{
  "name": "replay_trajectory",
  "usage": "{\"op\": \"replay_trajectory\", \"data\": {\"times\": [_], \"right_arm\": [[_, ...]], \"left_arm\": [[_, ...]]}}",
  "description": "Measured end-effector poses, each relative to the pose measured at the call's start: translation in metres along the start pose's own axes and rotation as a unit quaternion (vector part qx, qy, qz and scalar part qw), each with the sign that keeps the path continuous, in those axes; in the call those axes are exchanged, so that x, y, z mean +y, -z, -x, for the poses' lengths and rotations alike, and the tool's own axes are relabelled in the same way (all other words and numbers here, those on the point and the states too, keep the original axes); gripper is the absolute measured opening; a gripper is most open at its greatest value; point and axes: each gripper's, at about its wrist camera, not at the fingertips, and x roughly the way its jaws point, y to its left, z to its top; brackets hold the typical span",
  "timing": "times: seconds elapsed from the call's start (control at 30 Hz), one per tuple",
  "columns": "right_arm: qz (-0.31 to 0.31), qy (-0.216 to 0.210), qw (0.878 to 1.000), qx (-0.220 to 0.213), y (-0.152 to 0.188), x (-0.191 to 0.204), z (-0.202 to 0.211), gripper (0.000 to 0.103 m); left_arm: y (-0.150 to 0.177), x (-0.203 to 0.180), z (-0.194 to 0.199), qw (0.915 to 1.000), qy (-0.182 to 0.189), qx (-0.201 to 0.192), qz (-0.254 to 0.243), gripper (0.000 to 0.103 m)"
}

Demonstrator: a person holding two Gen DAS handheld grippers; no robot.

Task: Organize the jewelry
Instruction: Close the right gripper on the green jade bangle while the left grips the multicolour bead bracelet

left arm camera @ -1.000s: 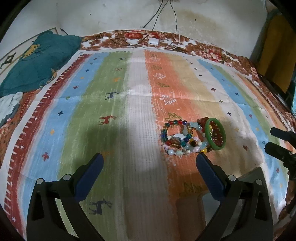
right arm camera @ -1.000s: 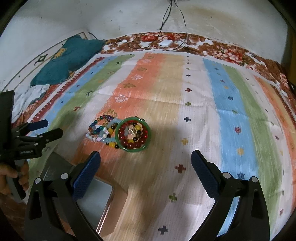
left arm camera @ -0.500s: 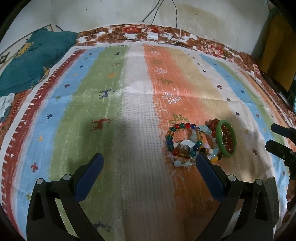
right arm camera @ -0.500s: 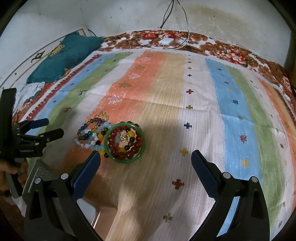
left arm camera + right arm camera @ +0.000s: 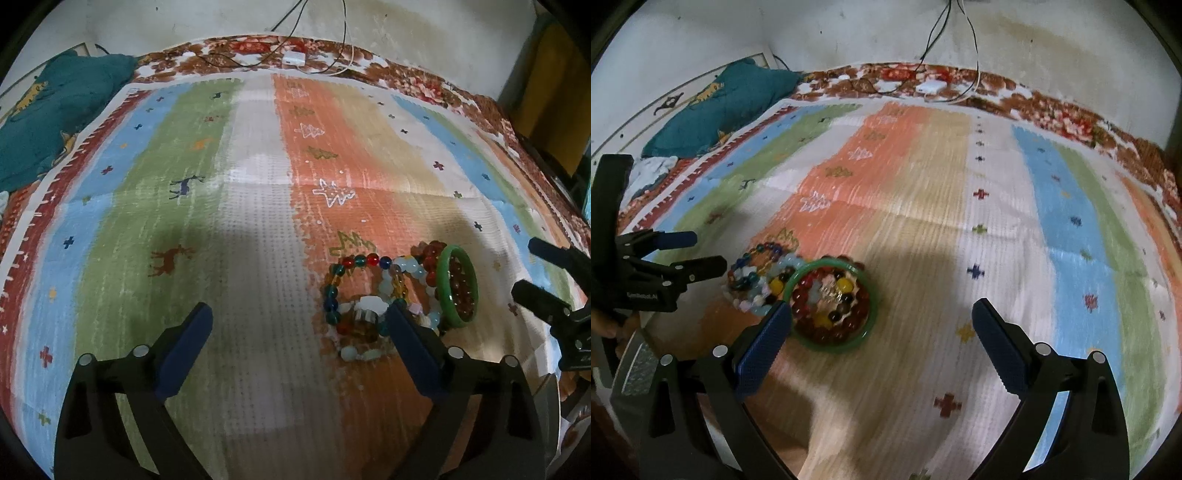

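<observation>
A pile of bead bracelets (image 5: 364, 299) lies on the striped rug, with a green bangle (image 5: 458, 291) leaning on its right side. In the right wrist view the green bangle (image 5: 831, 306) rings dark red beads, and the other bead bracelets (image 5: 757, 273) lie to its left. My left gripper (image 5: 299, 332) is open and empty, its right finger beside the pile. My right gripper (image 5: 882, 332) is open and empty, its left finger next to the bangle. Each gripper shows in the other's view: the right gripper (image 5: 543, 273) and the left gripper (image 5: 690, 254).
The striped rug (image 5: 258, 221) covers a floral bedspread. A teal cloth (image 5: 55, 110) lies at the far left. A white charger with cables (image 5: 293, 57) sits by the back wall. A grey box edge (image 5: 635, 369) shows at the lower left of the right wrist view.
Both grippers have moved forward and down toward the bracelets, so the pile now sits close to their fingers. Both stay open.
</observation>
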Motion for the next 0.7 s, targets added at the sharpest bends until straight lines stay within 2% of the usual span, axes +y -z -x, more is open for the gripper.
{"op": "replay_trajectory", "data": {"times": [0.1,0.27,0.43,0.5,0.53,0.63,0.7], "right_arm": [[-0.002,0.001,1.0,0.002,-0.002,-0.001,-0.005,0.097],[-0.003,0.002,1.0,0.018,-0.001,-0.004,-0.019,0.085],[-0.009,0.001,1.0,0.025,-0.004,-0.007,-0.029,0.08],[-0.006,-0.003,1.0,0.027,-0.004,-0.005,-0.032,0.076],[-0.005,-0.006,1.0,0.028,-0.004,-0.005,-0.033,0.07],[-0.002,-0.009,0.999,0.036,-0.005,-0.002,-0.041,0.059],[-0.002,-0.011,0.999,0.038,-0.005,-0.001,-0.044,0.057]], "left_arm": [[-0.001,0.003,-0.006,1.0,-0.003,0.006,0.002,0.091],[-0.003,0.007,-0.015,0.9998,0.002,0.016,0.009,0.087],[-0.007,0.009,-0.018,0.9998,0.002,0.015,0.011,0.084],[-0.008,0.009,-0.021,0.9998,0.002,0.018,0.012,0.08],[-0.008,0.009,-0.022,0.9997,0.0,0.02,0.012,0.078],[-0.009,0.008,-0.026,0.9997,-0.005,0.022,0.004,0.078],[-0.01,0.007,-0.027,0.9997,-0.008,0.023,-0.002,0.077]]}}
